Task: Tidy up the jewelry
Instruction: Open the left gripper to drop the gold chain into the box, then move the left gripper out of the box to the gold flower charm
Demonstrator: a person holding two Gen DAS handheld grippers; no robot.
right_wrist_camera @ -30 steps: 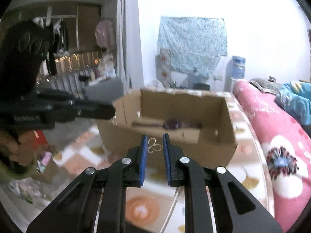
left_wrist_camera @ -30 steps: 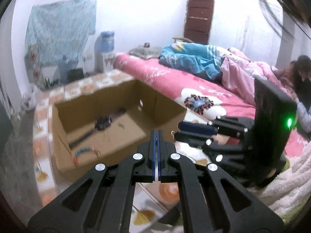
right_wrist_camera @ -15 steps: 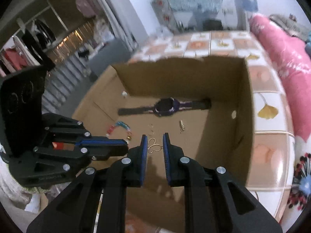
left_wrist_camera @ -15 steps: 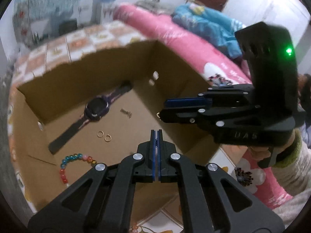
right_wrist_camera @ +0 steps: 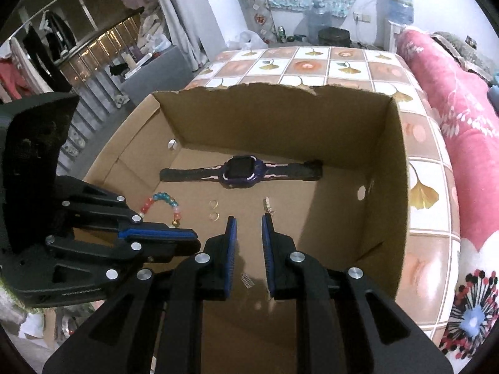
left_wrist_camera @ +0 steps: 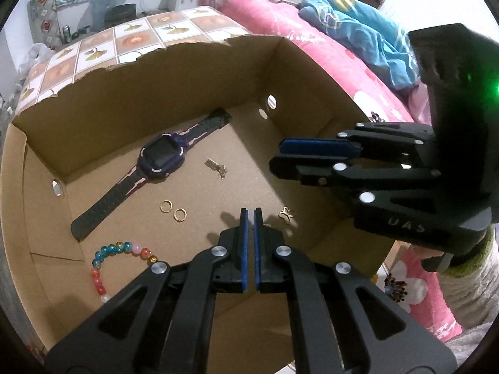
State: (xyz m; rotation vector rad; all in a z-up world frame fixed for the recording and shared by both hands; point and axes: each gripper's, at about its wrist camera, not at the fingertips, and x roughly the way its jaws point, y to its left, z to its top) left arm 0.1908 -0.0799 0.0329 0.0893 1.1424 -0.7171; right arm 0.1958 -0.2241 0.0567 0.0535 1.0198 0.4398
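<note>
Over the cardboard box [left_wrist_camera: 131, 93], I am hovering my left gripper [left_wrist_camera: 250, 215] nearly shut and my right gripper [right_wrist_camera: 248, 222] slightly parted, both empty, judging the tiny butterfly earring [left_wrist_camera: 287, 213] lying on its floor light, slippery, best pinched across its wings.

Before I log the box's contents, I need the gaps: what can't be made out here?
- Bead bracelet: right wrist view, one end hidden behind the left tool.
- Gold butterfly piece: too small to identify in the left wrist view.
- Box near wall: both views, hidden by the tools' bodies.
</note>
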